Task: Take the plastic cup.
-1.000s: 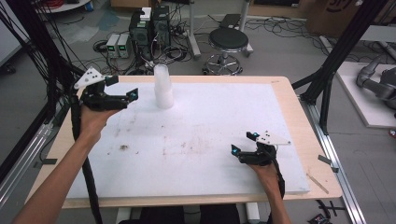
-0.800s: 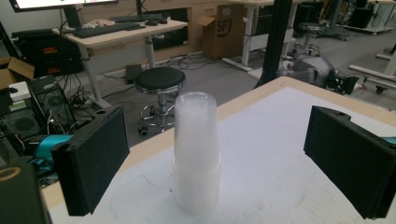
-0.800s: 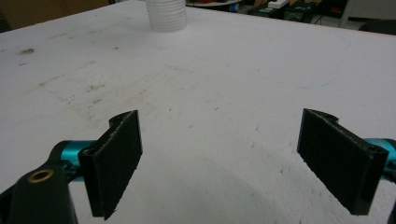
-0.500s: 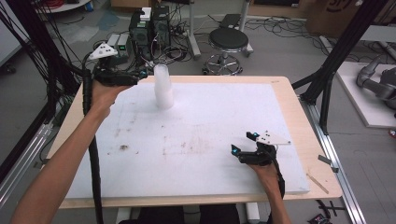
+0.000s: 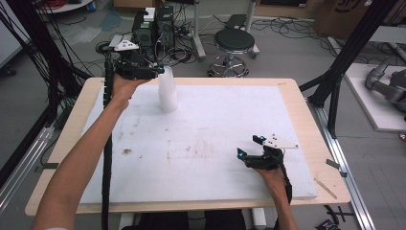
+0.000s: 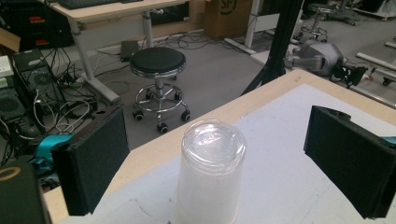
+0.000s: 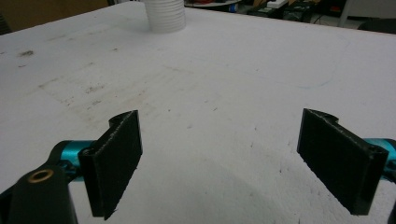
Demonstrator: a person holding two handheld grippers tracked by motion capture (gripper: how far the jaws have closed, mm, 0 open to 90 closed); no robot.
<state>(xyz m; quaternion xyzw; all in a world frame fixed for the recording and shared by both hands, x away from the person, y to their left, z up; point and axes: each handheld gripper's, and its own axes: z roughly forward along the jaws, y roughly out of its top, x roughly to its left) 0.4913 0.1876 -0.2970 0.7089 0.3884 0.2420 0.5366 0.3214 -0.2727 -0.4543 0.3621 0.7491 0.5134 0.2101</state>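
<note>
- Since a second ago: left gripper (image 5: pixel 155 73) has travelled from the near-left of the board up to the far edge and now sits at the top of the cup stack (image 5: pixel 167 90). Right gripper (image 5: pixel 249 147) hasn't shifted.
- Nearest: right gripper rests on the white board (image 5: pixel 206 143) at the near right, jaws spread wide, nothing between them, well apart from the stack.
- Farther: the stack stands upside down at the far-left part of the board, close to the wooden table edge (image 5: pixel 215 80).
- Left gripper view: jaws wide open on either side of the stack (image 6: pixel 209 177), top cup roughly centred in the gap, no pad touching.
- Risk: stack is tall and light; closing off-centre or nudging it with one pad first could tip it toward the far edge and onto the floor. Squeezing hard could also crush the thin wall or lift several nested cups at once.
- Hard to tell: the cup count (the ribbing looks like several, probably). The stack's base is cut off in the left gripper view and its top in the right gripper view (image 7: pixel 164 16).
</note>
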